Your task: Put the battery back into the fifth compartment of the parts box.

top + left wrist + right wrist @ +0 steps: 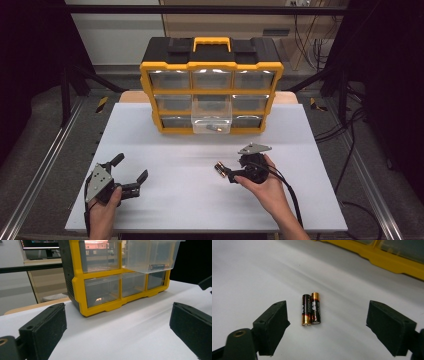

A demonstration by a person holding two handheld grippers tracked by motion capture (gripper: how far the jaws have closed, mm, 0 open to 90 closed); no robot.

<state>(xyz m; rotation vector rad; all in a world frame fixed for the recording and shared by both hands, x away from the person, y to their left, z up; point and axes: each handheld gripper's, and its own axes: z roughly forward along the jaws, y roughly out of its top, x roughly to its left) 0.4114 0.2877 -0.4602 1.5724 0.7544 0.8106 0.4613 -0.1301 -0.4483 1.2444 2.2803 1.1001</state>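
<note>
Right, two AA-type batteries (310,309) lying side by side, touching, flat on the white bench (165,210), just ahead of the right hand-held gripper (226,171). Black and copper wrap, metal end caps, opposite polarity ends next to each other by the look of it. Likely stiff, dense for their size, smooth and round, so prone to rolling or squirting out of a pinch. Best taken across the mid-length of the barrel, pads square to the axis; taking both at once looks risky, since one may slip past the other. Not fragile.

Right hand-held gripper spread wide, nothing held, batteries sitting between the jaw lines but farther out than the tips. Pads (272,327) matte black, flat-faced, faintly textured, probably grippy enough on the wrap.

Left hand-held gripper (129,171) also wide and holding nothing, resting low near the bench's left front, well apart from the batteries, aimed at the organiser.

Bench top smooth, matte white, no lip visible, so little to stop a rolling cell.

Farther back: yellow and black plastic drawer organiser (211,66) with carry handle, three rows of clear drawers. Middle drawer (211,120), second row, pulled out toward the person; one battery (216,128) already lying inside. Thin clear plastic walls, rigid but light. Probable destination for the two cells, judging from that alone. Small orange object in the bottom left drawer, too blurred to identify.
</note>
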